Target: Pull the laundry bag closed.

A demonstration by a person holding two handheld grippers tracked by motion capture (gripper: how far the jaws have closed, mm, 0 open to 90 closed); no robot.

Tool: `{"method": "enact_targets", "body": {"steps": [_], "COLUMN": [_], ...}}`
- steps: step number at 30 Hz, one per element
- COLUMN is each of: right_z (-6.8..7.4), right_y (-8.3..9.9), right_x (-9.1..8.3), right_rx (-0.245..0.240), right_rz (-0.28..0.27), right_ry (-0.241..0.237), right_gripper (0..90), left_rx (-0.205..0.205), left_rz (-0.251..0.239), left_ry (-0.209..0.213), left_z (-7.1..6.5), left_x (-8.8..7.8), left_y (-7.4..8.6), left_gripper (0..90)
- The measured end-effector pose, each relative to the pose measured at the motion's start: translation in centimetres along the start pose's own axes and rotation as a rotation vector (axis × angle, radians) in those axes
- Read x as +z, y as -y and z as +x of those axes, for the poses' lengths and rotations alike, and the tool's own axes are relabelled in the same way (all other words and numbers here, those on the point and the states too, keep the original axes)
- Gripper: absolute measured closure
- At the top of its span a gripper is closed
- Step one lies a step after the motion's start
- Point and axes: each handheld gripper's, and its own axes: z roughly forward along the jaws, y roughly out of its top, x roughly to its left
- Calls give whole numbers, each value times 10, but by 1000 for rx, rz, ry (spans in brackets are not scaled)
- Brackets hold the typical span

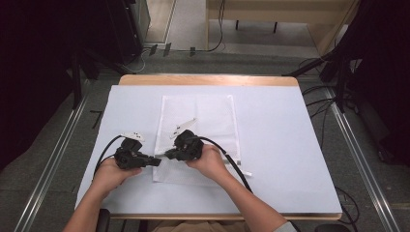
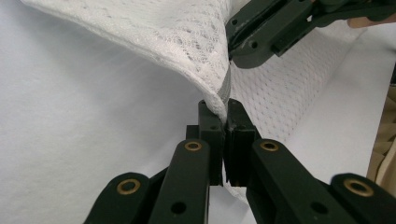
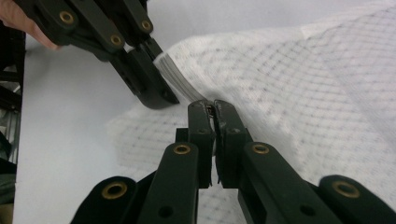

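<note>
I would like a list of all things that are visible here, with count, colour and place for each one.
mesh bag: one, white, lying mid-table, its near-left edge lifted.
zipper: one, grey, along the bag's lifted edge.
table cover: one, white, over the tabletop.
table: one, light wood, its edge showing at the far side.
cables: several, black, on the floor right of the table.
left gripper: one, black, shut on the bag's edge.
right gripper: one, black, closed at the bag's mesh.
hands: two, each holding a gripper, at the near side.
</note>
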Motion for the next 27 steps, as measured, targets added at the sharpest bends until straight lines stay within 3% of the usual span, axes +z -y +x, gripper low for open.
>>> {"method": "enact_targets", "body": {"steps": [10,18,27], "right_z": [-14,-13,-16], "right_y": [13,14,20], "right_x": [-12,-18,-24], "right_rx": [25,4,19], "right_rz": [29,32,29], "right_ry": [22,33,40], "right_gripper": [881,881,881], "left_rx": [9,10,8], "left_rz": [11,10,6], "left_ry": [-8,-7,-7], "left_z": [0,-1,-1], "left_x": [1,1,1], "left_y": [1,1,1], "left_gripper": [883,883,882]}}
